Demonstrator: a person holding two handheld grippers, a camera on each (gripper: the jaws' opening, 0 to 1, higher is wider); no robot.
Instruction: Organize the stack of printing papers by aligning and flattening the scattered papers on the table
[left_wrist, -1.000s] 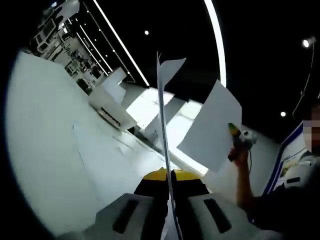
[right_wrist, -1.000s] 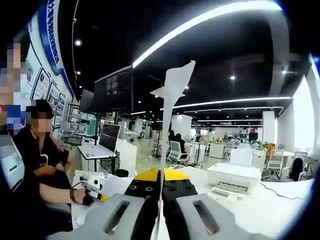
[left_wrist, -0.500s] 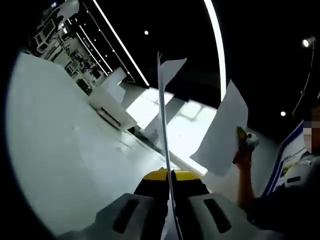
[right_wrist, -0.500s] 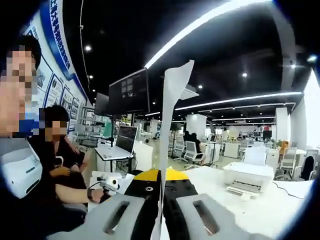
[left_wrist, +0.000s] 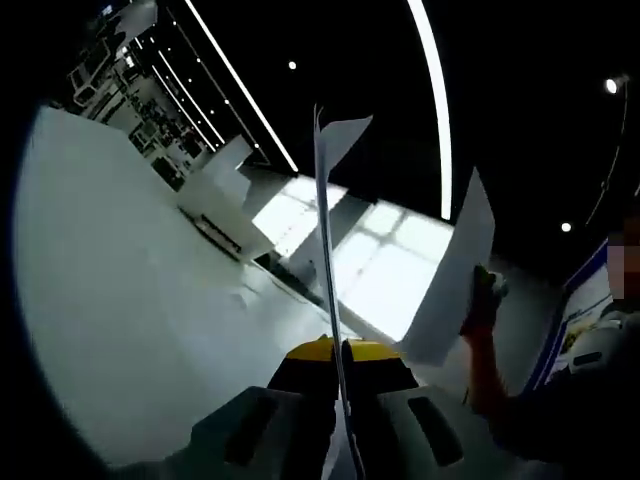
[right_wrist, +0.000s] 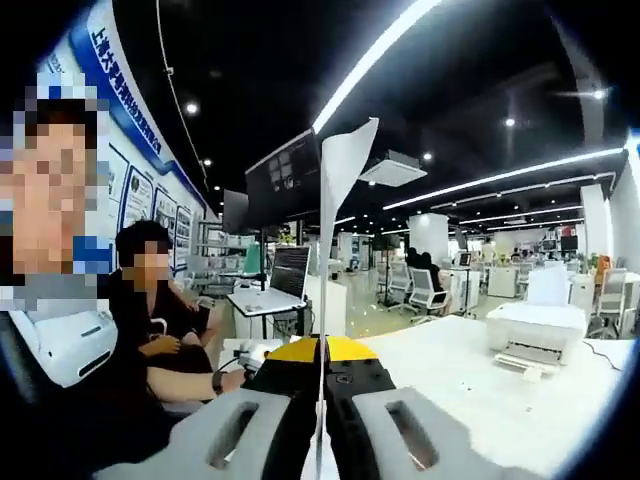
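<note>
Blue wall banner (right_wrist: 112, 60): chars too blurry.

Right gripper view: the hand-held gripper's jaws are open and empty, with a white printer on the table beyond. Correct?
Not quite. In the right gripper view the right hand-held gripper has its jaws closed on a sheet of paper standing edge-on. The white printer does sit on the table beyond.

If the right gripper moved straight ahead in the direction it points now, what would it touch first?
The right gripper is shut on a sheet of paper standing edge-on. Ahead, the white table stretches on, the printer off to the right. The way looks free, though depth is unclear.
</note>
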